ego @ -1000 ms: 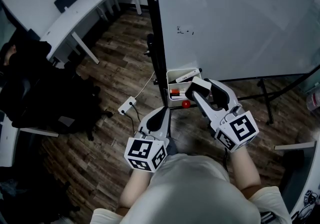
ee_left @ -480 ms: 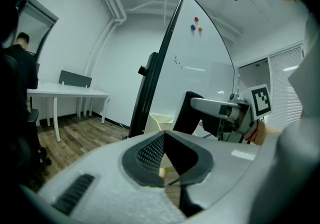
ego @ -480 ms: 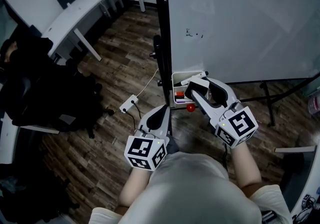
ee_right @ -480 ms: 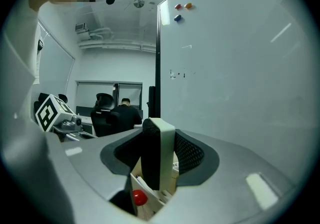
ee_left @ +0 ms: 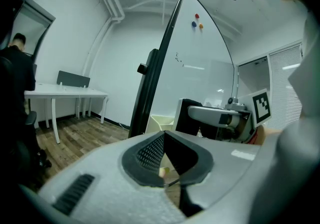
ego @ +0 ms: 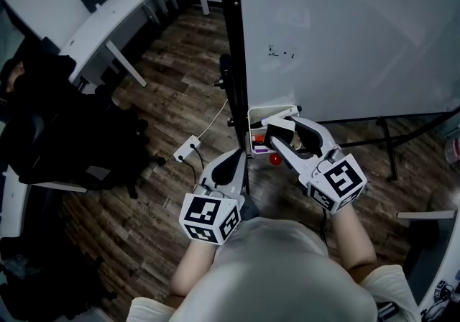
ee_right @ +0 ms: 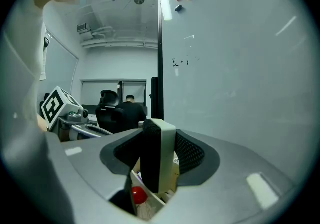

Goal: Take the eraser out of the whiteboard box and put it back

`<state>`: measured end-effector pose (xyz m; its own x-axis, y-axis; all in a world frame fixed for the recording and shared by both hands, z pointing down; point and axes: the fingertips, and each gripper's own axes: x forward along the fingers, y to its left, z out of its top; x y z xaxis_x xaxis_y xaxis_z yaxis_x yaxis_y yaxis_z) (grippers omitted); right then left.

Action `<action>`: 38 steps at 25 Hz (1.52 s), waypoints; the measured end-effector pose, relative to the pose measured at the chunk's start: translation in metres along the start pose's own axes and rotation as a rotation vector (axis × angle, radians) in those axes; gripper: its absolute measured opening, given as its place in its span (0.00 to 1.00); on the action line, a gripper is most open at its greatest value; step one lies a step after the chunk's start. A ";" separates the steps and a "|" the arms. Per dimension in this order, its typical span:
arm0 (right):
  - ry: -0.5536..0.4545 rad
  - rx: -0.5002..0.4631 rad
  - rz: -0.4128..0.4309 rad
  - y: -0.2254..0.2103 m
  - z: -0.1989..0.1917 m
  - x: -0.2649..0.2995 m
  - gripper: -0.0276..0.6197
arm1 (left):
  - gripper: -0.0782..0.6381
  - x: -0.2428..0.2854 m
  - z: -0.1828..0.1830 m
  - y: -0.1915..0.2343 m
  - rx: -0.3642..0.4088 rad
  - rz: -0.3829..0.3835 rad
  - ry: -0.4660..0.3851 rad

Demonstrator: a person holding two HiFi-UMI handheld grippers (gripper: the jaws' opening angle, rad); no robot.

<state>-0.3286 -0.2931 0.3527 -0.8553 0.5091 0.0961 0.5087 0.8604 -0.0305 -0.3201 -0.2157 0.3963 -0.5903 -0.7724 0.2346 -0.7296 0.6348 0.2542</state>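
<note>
Eraser (ego: pixel 279 126) by whiteboard box (ego: pixel 273 108), black post (ego: pixel 235 62) alongside

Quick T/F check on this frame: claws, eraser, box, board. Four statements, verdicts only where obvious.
1. The right claw is clamped on the eraser. True.
2. The left claw is spread wide open. False: its jaws are together with nothing between them.
3. A small red round thing shows right next to the whiteboard box. True.
4. The whiteboard is covered in writing. False: it is almost blank, with only a few small dark marks.
</note>
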 end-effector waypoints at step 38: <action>0.005 -0.002 -0.069 0.002 0.004 -0.020 0.43 | 0.12 -0.006 -0.005 -0.017 -0.009 -0.021 -0.007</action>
<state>-0.3105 -0.3018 0.3466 -0.8879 0.4483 0.1028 0.4486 0.8935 -0.0219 -0.3023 -0.2220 0.3958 -0.5772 -0.7856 0.2227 -0.7389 0.6186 0.2671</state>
